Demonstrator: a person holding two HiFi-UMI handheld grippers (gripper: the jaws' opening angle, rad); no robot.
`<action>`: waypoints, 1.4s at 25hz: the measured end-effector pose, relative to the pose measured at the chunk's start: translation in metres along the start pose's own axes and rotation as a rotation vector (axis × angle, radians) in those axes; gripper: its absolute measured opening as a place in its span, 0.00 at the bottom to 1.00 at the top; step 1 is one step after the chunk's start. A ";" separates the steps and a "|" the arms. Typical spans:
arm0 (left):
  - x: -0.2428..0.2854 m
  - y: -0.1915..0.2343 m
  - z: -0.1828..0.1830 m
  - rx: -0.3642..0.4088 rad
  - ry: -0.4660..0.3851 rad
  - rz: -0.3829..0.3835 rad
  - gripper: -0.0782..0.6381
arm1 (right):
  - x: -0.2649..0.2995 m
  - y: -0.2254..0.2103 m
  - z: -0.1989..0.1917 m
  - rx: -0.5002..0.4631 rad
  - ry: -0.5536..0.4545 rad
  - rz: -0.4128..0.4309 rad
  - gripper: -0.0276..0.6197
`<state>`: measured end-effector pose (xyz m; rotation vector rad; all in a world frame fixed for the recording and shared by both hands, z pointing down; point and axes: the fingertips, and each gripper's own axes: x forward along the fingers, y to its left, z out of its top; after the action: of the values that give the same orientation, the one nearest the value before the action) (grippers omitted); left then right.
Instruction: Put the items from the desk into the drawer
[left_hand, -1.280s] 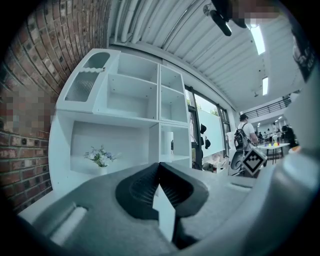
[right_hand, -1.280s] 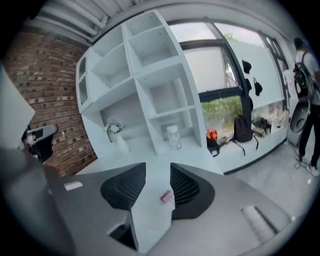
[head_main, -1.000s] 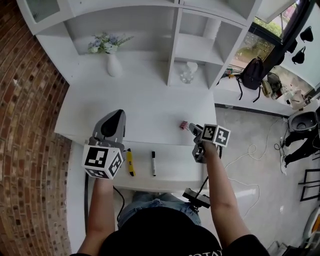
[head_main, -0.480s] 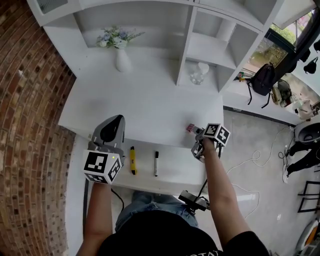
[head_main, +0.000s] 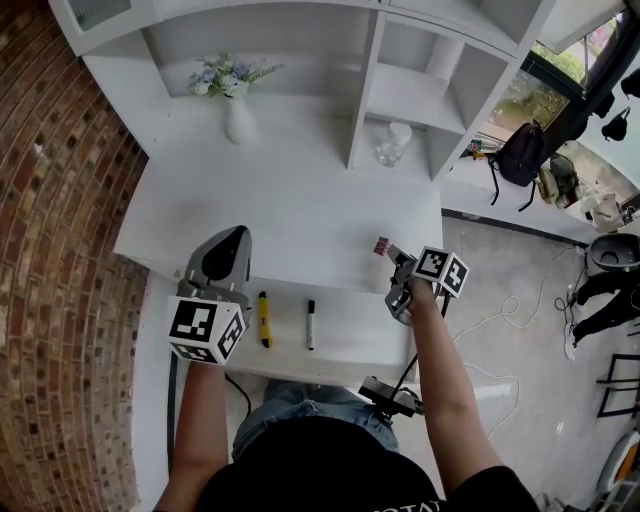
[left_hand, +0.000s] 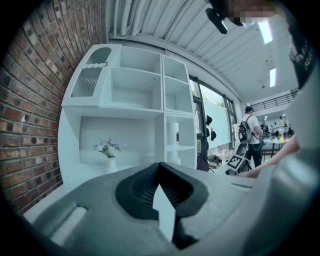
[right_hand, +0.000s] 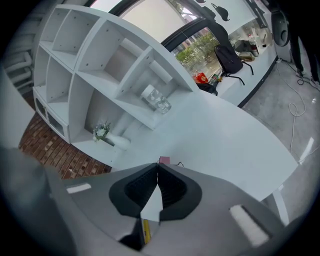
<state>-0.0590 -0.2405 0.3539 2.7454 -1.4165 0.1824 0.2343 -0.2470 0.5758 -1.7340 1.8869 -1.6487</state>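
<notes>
Small pink clip (head_main: 381, 244), black wire handles: on white bench (head_main: 280, 215), just beyond right end of open white drawer (head_main: 345, 352). Likely light, stiff, slippery; a handle looks the best hold. Right gripper (right_hand: 158, 165) tilted down, fingers just closed, apparently nipping clip at their tips. Left gripper (head_main: 233, 236) level over drawer's left end, fingers together, empty.

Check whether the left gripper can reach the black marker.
Probably yes: the black marker lies uncovered in the open drawer, just past the yellow cutter beside the left gripper; its shut jaws must open first.
</notes>
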 end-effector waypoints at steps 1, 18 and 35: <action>0.001 -0.002 0.001 -0.001 -0.005 -0.007 0.11 | -0.005 0.005 0.002 -0.007 -0.011 0.009 0.07; 0.005 -0.033 0.014 -0.007 -0.044 -0.111 0.11 | -0.096 0.076 -0.010 -0.220 -0.151 0.133 0.07; 0.008 -0.067 -0.046 -0.059 0.082 -0.154 0.11 | -0.103 -0.010 -0.139 -0.205 0.120 0.000 0.07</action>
<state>-0.0039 -0.2033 0.4013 2.7494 -1.1657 0.2392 0.1832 -0.0814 0.5831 -1.7400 2.1791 -1.6448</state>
